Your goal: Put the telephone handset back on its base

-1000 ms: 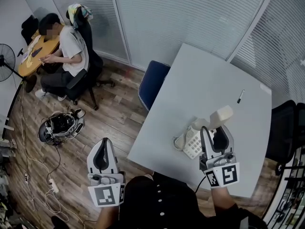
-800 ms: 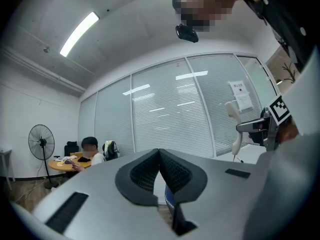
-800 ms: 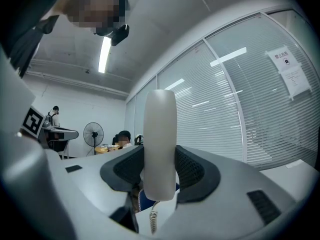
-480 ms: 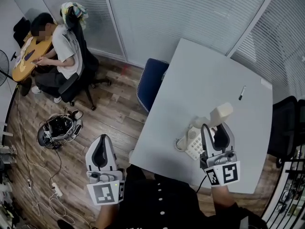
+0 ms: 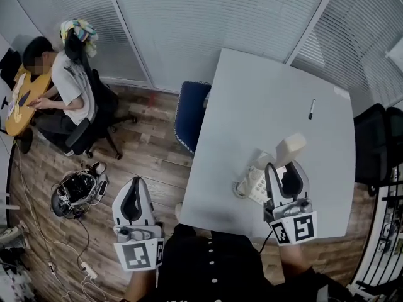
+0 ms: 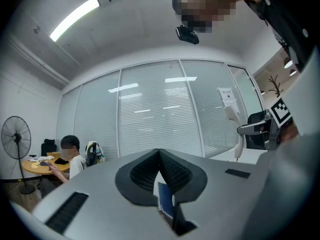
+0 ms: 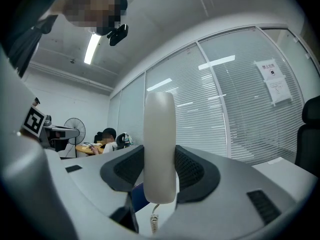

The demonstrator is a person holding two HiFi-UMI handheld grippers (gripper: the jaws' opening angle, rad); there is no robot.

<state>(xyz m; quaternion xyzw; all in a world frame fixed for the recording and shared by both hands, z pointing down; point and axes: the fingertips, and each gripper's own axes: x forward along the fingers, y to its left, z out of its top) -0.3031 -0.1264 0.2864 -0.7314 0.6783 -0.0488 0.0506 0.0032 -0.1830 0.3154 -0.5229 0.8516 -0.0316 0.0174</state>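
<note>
A cream telephone handset [image 5: 289, 150] stands upright between the jaws of my right gripper [image 5: 284, 167], which is shut on it. In the right gripper view the handset [image 7: 160, 149] fills the gap between the pads, and its coiled cord hangs below. The handset hangs just above and beyond the phone base [image 5: 254, 185], which sits near the front edge of the grey table [image 5: 271, 93]. My left gripper [image 5: 134, 187] hovers over the wooden floor left of the table, shut and holding nothing [image 6: 159, 156].
A black pen [image 5: 311, 109] lies far back on the table. A blue chair [image 5: 190, 115] stands at the table's left edge and a black chair [image 5: 374, 146] at its right. A person [image 5: 63, 87] sits at a desk far left. Cables and a helmet lie on the floor.
The head view has swung, so the table and room slide left in the picture. Both grippers keep their places, and the handset stays gripped above the base.
</note>
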